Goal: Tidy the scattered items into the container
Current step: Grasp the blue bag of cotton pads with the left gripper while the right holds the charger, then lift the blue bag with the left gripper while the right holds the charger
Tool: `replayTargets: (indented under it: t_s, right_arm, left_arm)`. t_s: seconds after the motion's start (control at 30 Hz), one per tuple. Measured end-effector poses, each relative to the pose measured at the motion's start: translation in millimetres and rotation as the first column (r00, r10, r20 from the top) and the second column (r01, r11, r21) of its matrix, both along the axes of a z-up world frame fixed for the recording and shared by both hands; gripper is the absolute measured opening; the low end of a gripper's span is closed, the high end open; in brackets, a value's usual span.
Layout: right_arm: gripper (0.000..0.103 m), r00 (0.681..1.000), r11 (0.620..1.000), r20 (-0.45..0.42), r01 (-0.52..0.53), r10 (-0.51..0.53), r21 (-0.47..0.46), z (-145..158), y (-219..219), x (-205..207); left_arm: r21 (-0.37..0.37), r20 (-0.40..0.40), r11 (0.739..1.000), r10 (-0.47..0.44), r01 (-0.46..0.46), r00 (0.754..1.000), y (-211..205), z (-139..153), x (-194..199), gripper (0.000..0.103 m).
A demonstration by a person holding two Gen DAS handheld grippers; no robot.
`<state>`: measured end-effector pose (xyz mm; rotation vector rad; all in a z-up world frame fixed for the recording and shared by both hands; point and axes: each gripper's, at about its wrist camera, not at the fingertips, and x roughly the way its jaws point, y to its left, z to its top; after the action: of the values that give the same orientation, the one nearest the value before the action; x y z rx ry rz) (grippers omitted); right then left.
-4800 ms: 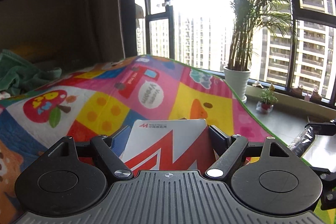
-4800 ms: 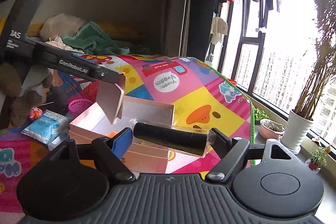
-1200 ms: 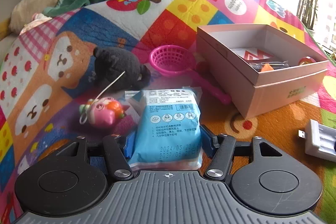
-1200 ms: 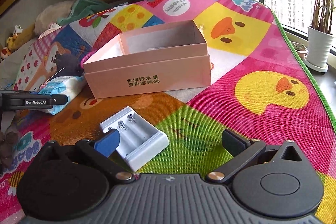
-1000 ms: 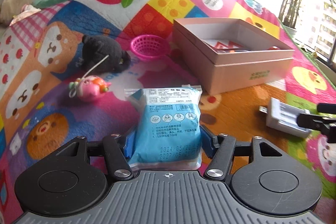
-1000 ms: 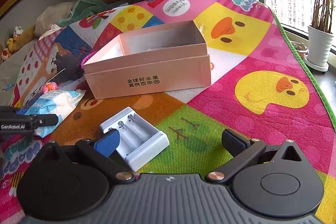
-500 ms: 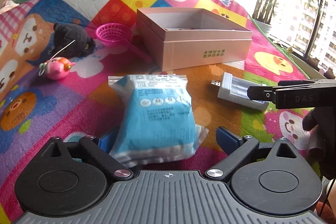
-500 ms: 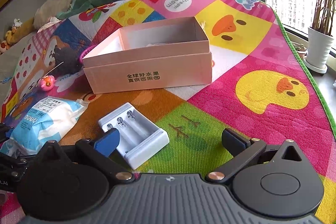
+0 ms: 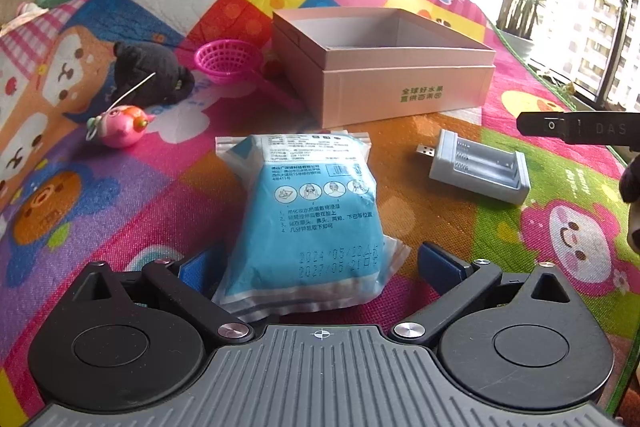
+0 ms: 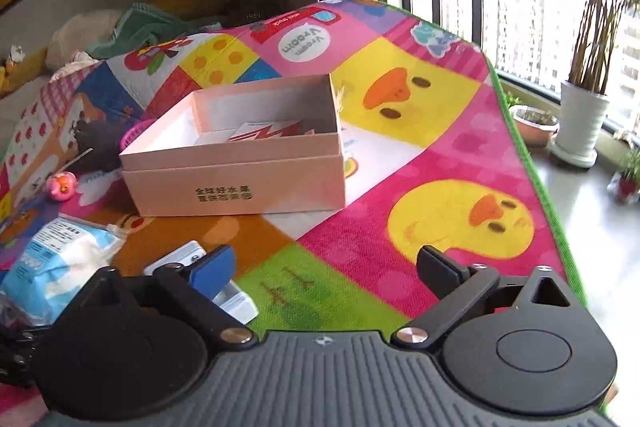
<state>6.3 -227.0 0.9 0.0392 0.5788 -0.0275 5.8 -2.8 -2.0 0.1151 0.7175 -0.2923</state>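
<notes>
The left gripper (image 9: 320, 267) has its jaws apart, a blue packet (image 9: 312, 219) lying between them on the mat (image 9: 120, 187). The right gripper (image 10: 324, 271) jaws are apart, a charger (image 10: 236, 301) at their left. Only the right view shows a card (image 10: 264, 133) inside the far pink box (image 10: 240, 183).

A bright cartoon play mat (image 9: 120, 187) carries everything. On it sit the open pink box (image 9: 404, 95), a blue packet (image 9: 312, 219) nearer, and a white battery charger (image 9: 480, 167) beside that. Off to the left — a black plush toy (image 9: 148, 71), a pink toy (image 9: 120, 125) and a magenta basket (image 9: 228, 59).
</notes>
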Motion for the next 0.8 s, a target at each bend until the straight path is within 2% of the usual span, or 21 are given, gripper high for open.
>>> replayTargets:
  t_s: [0.1,0.27,0.37,0.4,0.43,0.47,0.5,0.57,0.63,0.7,0.8]
  right_arm:
    - [0.08,0.999,0.997,-0.041,-0.014,0.011,-0.082,-1.7,4.1,12.2]
    - [0.08,0.994,0.978,-0.079,-0.09,0.077,-0.188,-9.5,23.2,2.7]
    - [0.08,0.997,0.966,-0.041,-0.078,0.07,-0.247,-7.1,35.9,-13.8]
    - [0.081,0.997,0.964,-0.023,-0.075,0.072,-0.254,-3.8,39.7,-18.6]
    - [0.086,0.996,0.965,-0.01,-0.088,0.089,-0.246,0.3,43.4,-23.2]
    - [0.093,0.993,0.967,-0.007,-0.12,0.122,-0.226,3.4,47.2,-26.8]
    - [0.095,0.986,0.964,-0.012,-0.163,0.164,-0.209,4.9,52.1,-29.4]
    - [0.096,0.973,0.95,-0.033,-0.232,0.23,-0.209,3.4,64.4,-31.4]
    - [0.096,0.964,0.932,-0.051,-0.265,0.261,-0.247,-2.0,73.7,-30.4]
    - [0.096,0.971,0.917,-0.047,-0.235,0.232,-0.321,-6.7,76.8,-26.0]
    - [0.096,0.995,0.892,-0.006,-0.092,0.1,-0.443,-12.2,67.8,-11.7]
  left_arm:
    - [-0.009,0.0,1.0,0.0,0.0,1.0,1.2,0.2,-0.1,0.103]
    - [-0.012,0.0,1.0,0.0,0.0,1.0,1.3,-0.1,0.5,0.103]
    - [-0.02,-0.002,1.0,-0.002,0.002,1.0,2.4,-0.3,1.0,0.103]
    - [-0.022,-0.002,1.0,-0.002,0.002,1.0,2.5,-0.4,1.1,0.103]
    - [-0.023,-0.002,1.0,-0.002,0.002,1.0,2.6,-0.4,1.2,0.103]
    - [-0.026,-0.002,1.0,-0.001,0.001,1.0,2.7,-0.3,1.0,0.103]
    - [-0.028,-0.002,1.0,-0.001,0.001,1.0,3.0,-0.2,0.9,0.103]
    - [-0.03,-0.002,1.0,-0.001,0.001,1.0,3.2,-0.2,0.8,0.103]
    - [-0.025,-0.002,1.0,-0.001,0.001,1.0,2.5,-0.2,0.7,0.103]
    - [-0.019,-0.002,1.0,-0.002,0.002,1.0,1.6,-0.4,0.8,0.103]
    - [-0.015,-0.002,1.0,-0.003,0.003,1.0,1.3,-0.5,0.8,0.103]
